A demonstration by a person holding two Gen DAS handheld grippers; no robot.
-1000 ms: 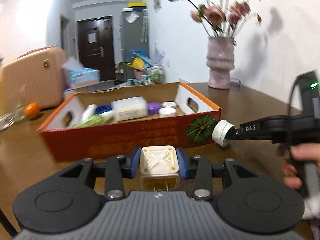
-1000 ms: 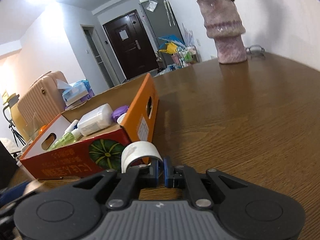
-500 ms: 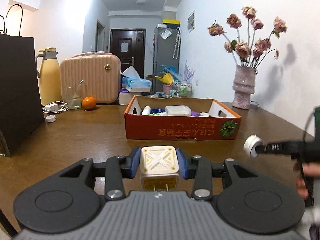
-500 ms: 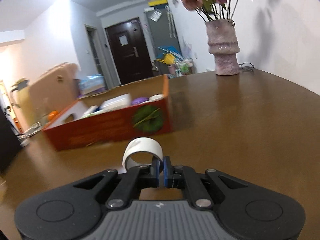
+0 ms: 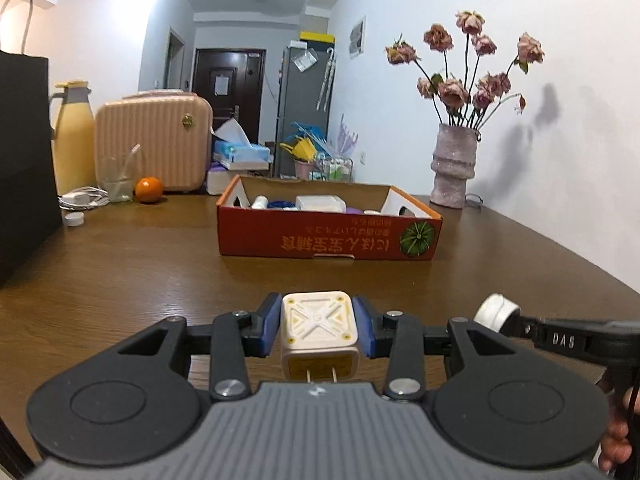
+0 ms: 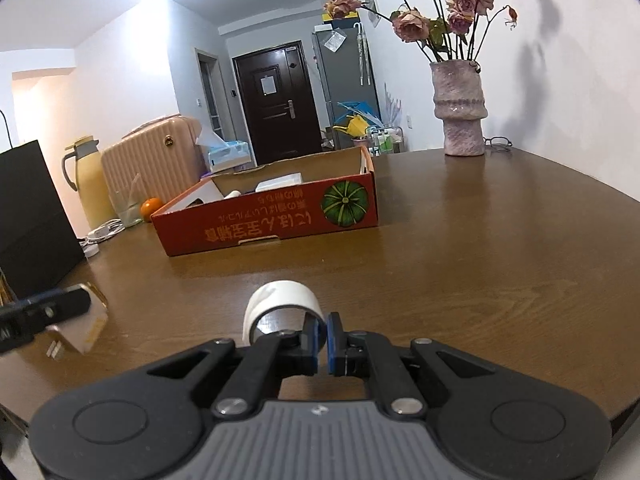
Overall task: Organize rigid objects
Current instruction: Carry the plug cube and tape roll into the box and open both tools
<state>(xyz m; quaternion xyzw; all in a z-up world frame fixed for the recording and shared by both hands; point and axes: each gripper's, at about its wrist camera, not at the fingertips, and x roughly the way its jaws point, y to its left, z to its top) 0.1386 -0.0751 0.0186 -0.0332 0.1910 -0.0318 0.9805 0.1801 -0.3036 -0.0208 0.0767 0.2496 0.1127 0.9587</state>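
Note:
My left gripper [image 5: 317,330] is shut on a white plug adapter [image 5: 318,328], held above the brown table with its prongs toward the camera. My right gripper [image 6: 322,330] is shut on the rim of a white tape roll [image 6: 280,304], also above the table. The red cardboard box [image 5: 328,236] stands well ahead, holding a white case, bottles and small jars. The right gripper and its tape roll [image 5: 494,312] show at the right of the left wrist view. The left gripper with the adapter [image 6: 76,330] shows at the left of the right wrist view.
A pink vase with dried roses [image 5: 454,168] stands at the back right. A black bag [image 5: 24,168], a yellow jug [image 5: 72,140], a glass, an orange [image 5: 149,189], a pink suitcase [image 5: 154,142] and a white cable sit at the left back.
Both grippers have pulled back from the box, which now stands much farther away. Each still holds its object.

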